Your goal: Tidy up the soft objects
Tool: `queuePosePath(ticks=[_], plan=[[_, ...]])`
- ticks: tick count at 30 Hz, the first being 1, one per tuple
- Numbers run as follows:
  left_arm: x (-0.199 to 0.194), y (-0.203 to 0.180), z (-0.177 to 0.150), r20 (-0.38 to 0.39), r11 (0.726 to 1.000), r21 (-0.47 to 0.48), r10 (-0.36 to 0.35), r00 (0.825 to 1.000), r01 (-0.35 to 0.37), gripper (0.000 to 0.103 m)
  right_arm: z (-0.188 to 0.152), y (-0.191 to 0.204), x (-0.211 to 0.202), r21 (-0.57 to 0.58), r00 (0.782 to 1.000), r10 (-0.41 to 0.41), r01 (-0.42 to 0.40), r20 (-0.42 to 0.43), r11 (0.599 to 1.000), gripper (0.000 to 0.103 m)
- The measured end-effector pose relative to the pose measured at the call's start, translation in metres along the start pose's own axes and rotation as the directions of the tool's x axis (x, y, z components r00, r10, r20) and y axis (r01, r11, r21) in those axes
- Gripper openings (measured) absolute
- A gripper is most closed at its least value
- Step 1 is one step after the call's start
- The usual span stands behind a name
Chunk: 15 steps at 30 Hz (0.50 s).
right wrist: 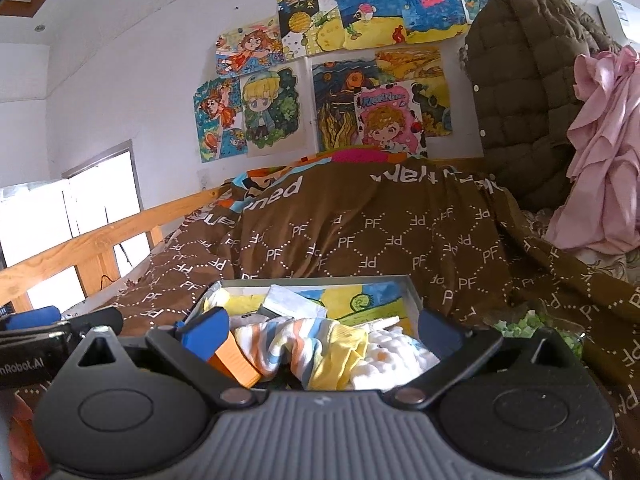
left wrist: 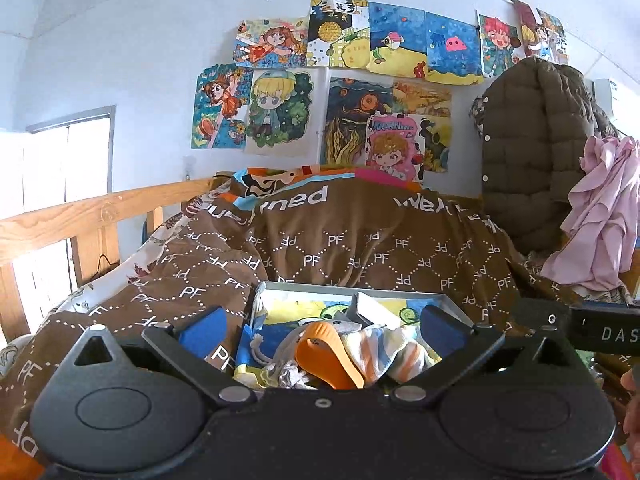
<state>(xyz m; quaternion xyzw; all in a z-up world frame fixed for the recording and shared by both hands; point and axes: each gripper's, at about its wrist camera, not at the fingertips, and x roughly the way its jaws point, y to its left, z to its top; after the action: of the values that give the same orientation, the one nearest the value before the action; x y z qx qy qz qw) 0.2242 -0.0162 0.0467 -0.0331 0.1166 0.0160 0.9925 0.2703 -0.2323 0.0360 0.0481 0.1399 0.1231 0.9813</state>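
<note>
A shallow grey box point(left wrist: 352, 289) with a painted lining sits on the brown quilt point(left wrist: 320, 248) and holds soft things. In the left wrist view an orange item point(left wrist: 326, 354) lies on a grey drawstring cloth point(left wrist: 280, 364), beside a striped sock point(left wrist: 384, 350). My left gripper point(left wrist: 320, 330) is open over them, touching nothing. In the right wrist view the box point(right wrist: 412, 292) holds the striped sock point(right wrist: 288, 340), a yellow sock point(right wrist: 340, 364), a white quilted cloth point(right wrist: 400, 354) and the orange item point(right wrist: 234, 364). My right gripper point(right wrist: 320, 330) is open above them.
A wooden bed rail point(left wrist: 92, 216) runs along the left. A brown padded coat point(left wrist: 532, 152) and a pink garment point(left wrist: 604, 208) hang at the right. Drawings cover the wall point(left wrist: 328, 80). The other gripper's body point(left wrist: 600, 330) shows at the right edge.
</note>
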Motion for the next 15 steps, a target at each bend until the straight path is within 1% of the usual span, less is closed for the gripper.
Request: queuePosePath(ticks=[6, 15], plan=[[-0.012, 0.002, 0.001, 0.001, 1.0, 0.003, 0.011, 1.0, -0.011, 0.102, -0.004, 0.003, -0.009, -0.005, 1.0, -0.005, 0.005, 0.005, 1.0, 0.103], [-0.028, 0.0, 0.002, 0.012, 1.0, -0.002, 0.006, 1.0, -0.006, 0.102, -0.006, 0.002, -0.026, 0.014, 0.999, -0.018, 0.018, 0.027, 1.0, 0.103]])
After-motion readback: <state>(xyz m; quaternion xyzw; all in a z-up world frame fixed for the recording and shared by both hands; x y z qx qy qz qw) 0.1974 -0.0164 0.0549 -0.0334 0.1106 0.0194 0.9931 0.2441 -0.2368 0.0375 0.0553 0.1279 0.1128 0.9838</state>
